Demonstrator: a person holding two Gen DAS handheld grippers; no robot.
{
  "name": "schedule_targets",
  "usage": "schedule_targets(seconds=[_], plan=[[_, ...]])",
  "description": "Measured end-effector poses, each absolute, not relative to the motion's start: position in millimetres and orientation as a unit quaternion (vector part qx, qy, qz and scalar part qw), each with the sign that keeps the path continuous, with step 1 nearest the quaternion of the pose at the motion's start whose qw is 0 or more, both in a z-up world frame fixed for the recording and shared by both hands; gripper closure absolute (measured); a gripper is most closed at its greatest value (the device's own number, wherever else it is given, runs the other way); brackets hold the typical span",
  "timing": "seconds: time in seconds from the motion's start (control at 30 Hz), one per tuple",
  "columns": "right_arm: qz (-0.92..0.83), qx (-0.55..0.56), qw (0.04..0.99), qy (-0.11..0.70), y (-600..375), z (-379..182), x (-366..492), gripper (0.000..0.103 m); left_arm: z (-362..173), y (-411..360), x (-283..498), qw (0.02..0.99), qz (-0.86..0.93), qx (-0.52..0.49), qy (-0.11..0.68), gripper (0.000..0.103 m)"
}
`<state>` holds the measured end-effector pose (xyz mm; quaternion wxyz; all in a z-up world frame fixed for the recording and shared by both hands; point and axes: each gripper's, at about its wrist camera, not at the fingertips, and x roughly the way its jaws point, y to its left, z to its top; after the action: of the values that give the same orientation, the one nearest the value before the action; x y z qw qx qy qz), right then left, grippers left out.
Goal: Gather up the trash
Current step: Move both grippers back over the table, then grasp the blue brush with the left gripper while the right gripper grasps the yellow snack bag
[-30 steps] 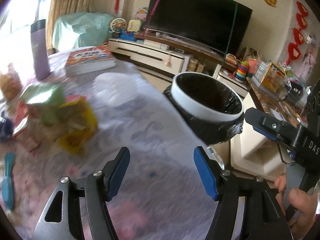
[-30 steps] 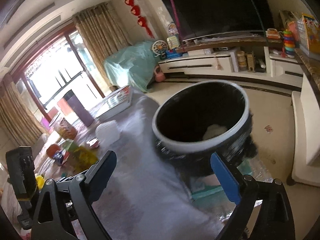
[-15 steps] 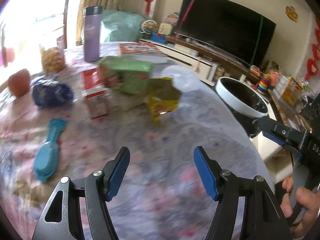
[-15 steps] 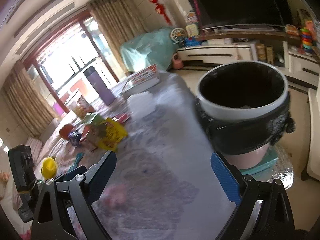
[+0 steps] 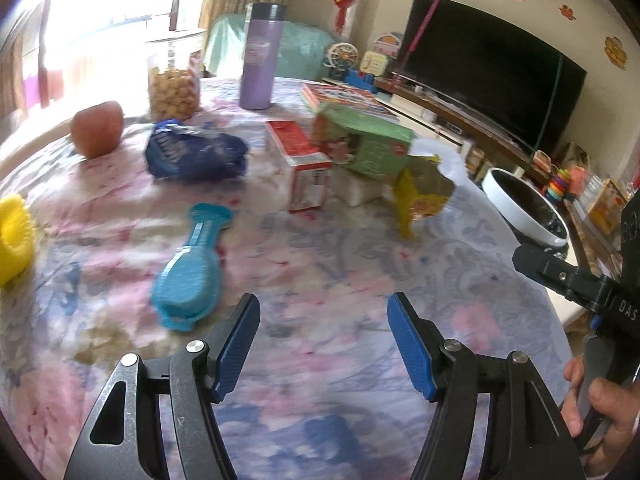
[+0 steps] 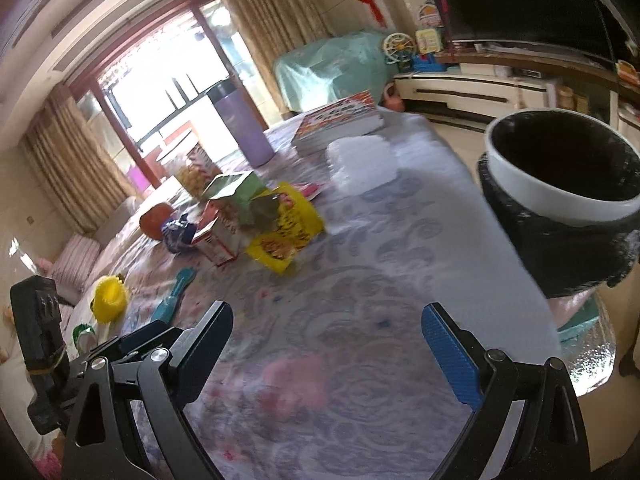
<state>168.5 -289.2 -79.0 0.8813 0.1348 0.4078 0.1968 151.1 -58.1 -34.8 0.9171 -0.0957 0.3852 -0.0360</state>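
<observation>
2 cartons [image 5: 306,164], 2 wrappers [image 5: 196,154], 1 bin [image 6: 560,176], 1 flask [image 5: 260,56], 1 book [image 6: 340,122], 1 jar [image 5: 174,76], 1 brush [image 5: 194,272]

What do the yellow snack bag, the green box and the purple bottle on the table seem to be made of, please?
The yellow snack bag looks like thin glossy plastic film with a silvery lining: it is crumpled and torn open. The green box seems printed cardboard, with flat panels and creased edges. The purple bottle has a smooth matte body, likely coated metal or plastic, with a dark cap; the look leaves that open.
</observation>
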Motion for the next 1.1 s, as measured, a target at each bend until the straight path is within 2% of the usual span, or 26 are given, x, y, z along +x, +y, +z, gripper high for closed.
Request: schedule_targets(seconds=[0.43, 0.7, 0.93, 1.0, 1.07, 1.1], plan=[[0.22, 0.12, 0.875, 0.414, -252.6, -84.1, 191.6, 0.007, -34.5, -7.7, 159.3, 0.911, 0.023, -0.093, 0.402, 0.032], [0.216, 0.092, 0.877, 0.42, -235.9, -88.0, 218.0, 0.007, -53.3, 4.3, 182.0, 0.897, 0.042, -0.096, 0.429, 0.032], [0.21, 0.085, 0.873, 0.432, -226.3, -98.8, 241.6, 0.008, -61.7, -6.2, 204.6, 0.898, 0.042, -0.06, 0.435, 0.034], [0.212, 0.084, 0.87, 0.437, -223.1, -103.0, 246.6, 0.013, -63.1, -8.8, 207.6, 0.899, 0.037, -0.053, 0.433, 0.042], [0.212, 0.083, 0.867, 0.443, -221.6, -106.0, 249.1, 0.03, -64.0, -12.0, 209.5, 0.901, 0.031, -0.044, 0.431, 0.058], [0.213, 0.084, 0.867, 0.444, -221.8, -106.9, 249.4, 0.035, -64.5, -14.4, 210.6, 0.902, 0.026, -0.039, 0.43, 0.058]])
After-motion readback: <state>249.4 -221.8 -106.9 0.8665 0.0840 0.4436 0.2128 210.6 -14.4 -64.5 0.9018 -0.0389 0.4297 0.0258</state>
